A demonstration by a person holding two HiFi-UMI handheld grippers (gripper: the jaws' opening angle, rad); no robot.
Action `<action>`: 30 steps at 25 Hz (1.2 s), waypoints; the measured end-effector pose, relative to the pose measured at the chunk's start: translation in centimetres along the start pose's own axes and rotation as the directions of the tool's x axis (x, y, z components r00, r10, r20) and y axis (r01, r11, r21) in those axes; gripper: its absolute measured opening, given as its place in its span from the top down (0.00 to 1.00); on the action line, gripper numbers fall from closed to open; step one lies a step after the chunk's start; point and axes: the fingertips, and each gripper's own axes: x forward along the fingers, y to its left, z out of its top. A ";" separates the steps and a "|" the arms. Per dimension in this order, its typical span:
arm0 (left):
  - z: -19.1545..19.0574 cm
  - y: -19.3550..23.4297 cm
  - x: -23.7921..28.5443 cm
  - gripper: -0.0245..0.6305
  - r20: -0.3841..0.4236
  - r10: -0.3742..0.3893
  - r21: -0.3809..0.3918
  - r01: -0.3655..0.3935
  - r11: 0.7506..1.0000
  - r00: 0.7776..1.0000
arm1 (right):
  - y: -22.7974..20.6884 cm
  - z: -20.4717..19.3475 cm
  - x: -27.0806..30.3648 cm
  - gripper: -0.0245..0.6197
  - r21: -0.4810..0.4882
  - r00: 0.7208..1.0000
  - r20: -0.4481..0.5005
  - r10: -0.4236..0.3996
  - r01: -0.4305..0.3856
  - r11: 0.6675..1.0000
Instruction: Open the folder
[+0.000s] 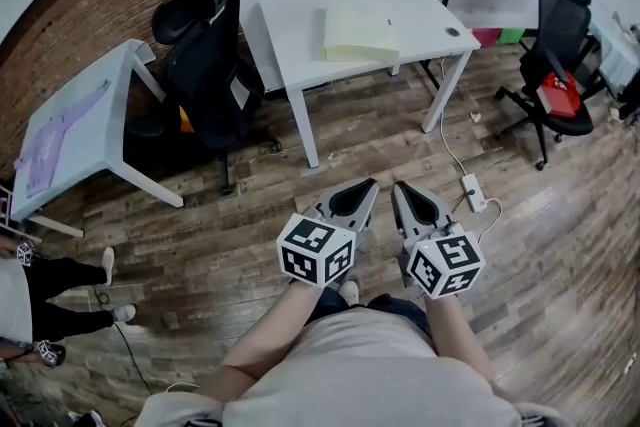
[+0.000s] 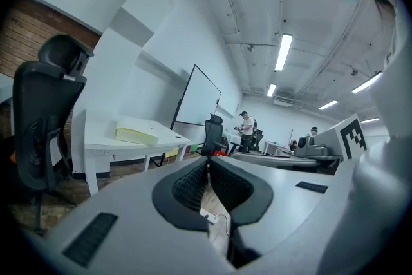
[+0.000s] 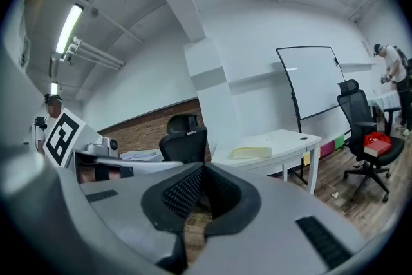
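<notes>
A pale yellow folder lies closed on the white desk at the far side of the room. It also shows in the left gripper view as the folder and in the right gripper view as the folder. My left gripper and right gripper are held side by side over the wooden floor, well short of the desk, both shut with nothing between the jaws. Seen from its own camera, the left gripper points roughly level, as does the right gripper.
A black office chair stands left of the desk, beside a second white table against the brick wall. Another black chair with a red item stands at the right. A power strip and cable lie on the floor. A person's legs are at the left edge.
</notes>
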 end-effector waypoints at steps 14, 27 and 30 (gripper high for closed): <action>0.9 4.4 3.5 0.92 -0.017 0.019 -0.021 -0.019 1.000 1.000 | -3.2 0.7 3.9 0.93 0.017 1.000 -0.004 -0.011 0.011 1.000; 5.2 11.0 11.3 0.92 0.022 0.062 -0.025 -0.061 0.998 0.998 | -9.4 3.7 12.7 0.93 -0.031 0.998 -0.033 0.050 -0.051 0.998; 6.5 12.5 13.2 0.92 0.023 0.079 -0.022 -0.078 0.997 0.997 | -11.3 4.7 14.6 0.93 -0.021 0.997 -0.034 0.063 -0.064 0.998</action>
